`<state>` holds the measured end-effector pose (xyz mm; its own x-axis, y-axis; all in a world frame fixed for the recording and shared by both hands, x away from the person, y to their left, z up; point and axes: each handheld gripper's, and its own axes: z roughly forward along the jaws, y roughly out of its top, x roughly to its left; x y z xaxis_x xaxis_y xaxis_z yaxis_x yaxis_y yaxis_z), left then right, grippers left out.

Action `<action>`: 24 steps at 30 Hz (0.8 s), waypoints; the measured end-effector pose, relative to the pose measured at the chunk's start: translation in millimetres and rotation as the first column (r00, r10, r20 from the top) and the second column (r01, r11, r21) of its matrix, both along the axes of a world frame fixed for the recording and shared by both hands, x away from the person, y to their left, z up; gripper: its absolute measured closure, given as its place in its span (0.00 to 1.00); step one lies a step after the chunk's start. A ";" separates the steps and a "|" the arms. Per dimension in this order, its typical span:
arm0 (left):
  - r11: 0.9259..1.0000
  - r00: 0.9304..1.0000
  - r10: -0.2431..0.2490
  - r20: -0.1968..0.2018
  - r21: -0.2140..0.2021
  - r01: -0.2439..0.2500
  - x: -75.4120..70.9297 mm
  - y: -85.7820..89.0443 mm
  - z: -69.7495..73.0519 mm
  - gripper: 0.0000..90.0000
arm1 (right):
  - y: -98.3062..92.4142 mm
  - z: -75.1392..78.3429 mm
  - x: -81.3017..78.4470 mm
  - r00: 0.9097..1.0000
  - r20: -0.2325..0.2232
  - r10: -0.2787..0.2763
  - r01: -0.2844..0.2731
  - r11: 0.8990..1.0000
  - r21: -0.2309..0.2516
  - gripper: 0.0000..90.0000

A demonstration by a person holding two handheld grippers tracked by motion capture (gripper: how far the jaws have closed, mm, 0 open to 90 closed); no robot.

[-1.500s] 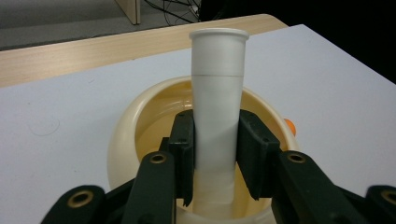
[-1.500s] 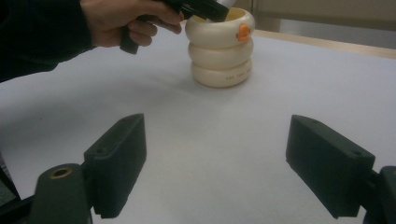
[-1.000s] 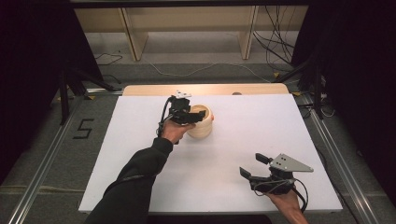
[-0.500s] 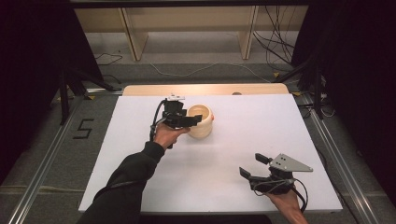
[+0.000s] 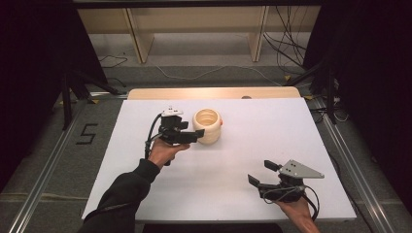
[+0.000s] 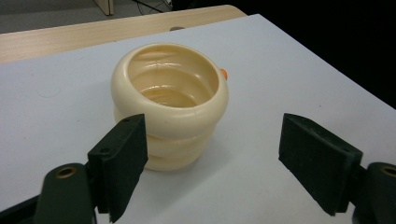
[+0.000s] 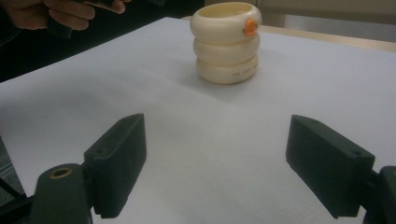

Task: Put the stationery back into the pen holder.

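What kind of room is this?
Probably a lab or test room. A white table sits between dark curtains, cables trail across the floor, and a person holds grippers near a cream cup.

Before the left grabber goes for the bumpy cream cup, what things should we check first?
1. Left hand-held gripper open wide enough: ok, its jaws stand apart, wider than the cup.
2. Cream cup standing upright on the white table: ok.
3. Cup centred between the jaws: not ok, in the left gripper view it sits toward one jaw.
4. Cup empty: ok as far as the ridged inside shows; the very bottom is hard to see.
5. Right hand-held gripper out of the way: ok, open and near the table's front edge, far from the cup.
6. Small orange tab clear of the jaws: cannot tell.
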<state>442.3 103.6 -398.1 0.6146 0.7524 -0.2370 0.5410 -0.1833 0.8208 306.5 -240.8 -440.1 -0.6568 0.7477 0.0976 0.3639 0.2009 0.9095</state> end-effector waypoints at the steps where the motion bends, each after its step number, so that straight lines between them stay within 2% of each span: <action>1: 1.000 1.000 -0.006 0.003 0.004 0.005 -2.3 -0.5 -0.8 0.24 | 0.0 0.0 -0.2 1.000 0.000 0.002 -0.002 1.000 0.000 0.23; 12: 0.997 0.997 -0.066 0.047 -0.042 0.068 -25.7 2.7 1.9 0.22 | 0.1 -0.4 0.2 1.000 -0.009 0.008 -0.008 1.000 0.009 0.23; 24: 0.994 0.994 -0.086 0.063 -0.060 0.090 -49.6 10.6 -4.5 0.21 | 0.9 -0.5 0.1 1.000 -0.014 0.015 -0.015 1.000 0.008 0.23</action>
<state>392.7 114.2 -402.6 0.6924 0.6796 -0.2425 0.4742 -0.1753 0.8628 306.6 -239.9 -440.6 -0.6667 0.7367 0.1128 0.3738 0.1996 0.9058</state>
